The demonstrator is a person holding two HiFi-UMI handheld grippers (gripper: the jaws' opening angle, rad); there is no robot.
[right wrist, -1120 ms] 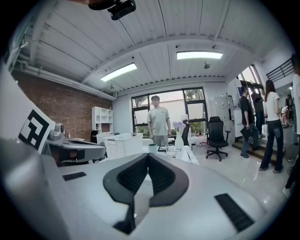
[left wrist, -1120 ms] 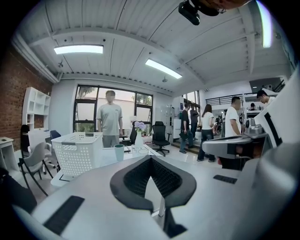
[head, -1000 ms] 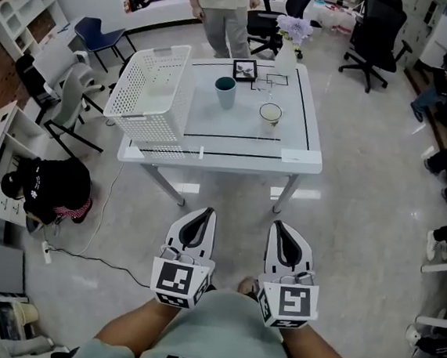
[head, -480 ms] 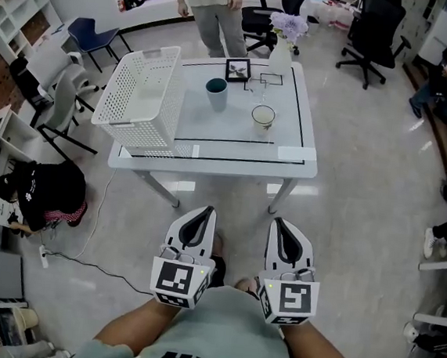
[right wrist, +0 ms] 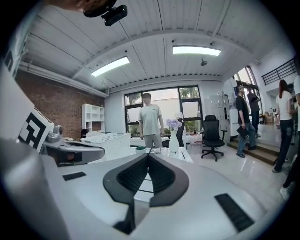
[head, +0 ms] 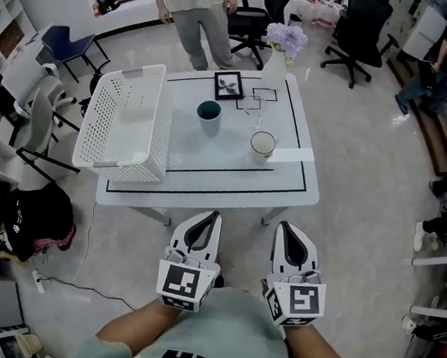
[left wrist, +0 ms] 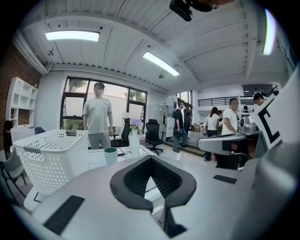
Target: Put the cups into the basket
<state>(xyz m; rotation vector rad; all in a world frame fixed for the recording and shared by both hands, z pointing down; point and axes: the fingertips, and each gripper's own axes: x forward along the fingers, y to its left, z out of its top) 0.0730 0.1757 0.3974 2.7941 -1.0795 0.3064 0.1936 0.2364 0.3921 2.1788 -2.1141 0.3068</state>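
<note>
head: overhead, steep | claw views: low, level | shared: table (head: 208, 173), basket (head: 134, 172)

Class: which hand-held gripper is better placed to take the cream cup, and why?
Probably right: the right hand-held gripper is nearer the cream cup; the left hand-held gripper lines up with the teal cup.

The person wears a pale green short-sleeved T-shirt (head: 216, 335) with bold black lettering across the chest. The left gripper (head: 213, 213) and right gripper (head: 283, 225) have glossy white shells with black ribbed pads (left wrist: 164, 177). Each carries a marker cube (head: 180, 282) printed with black-and-white squares.
</note>
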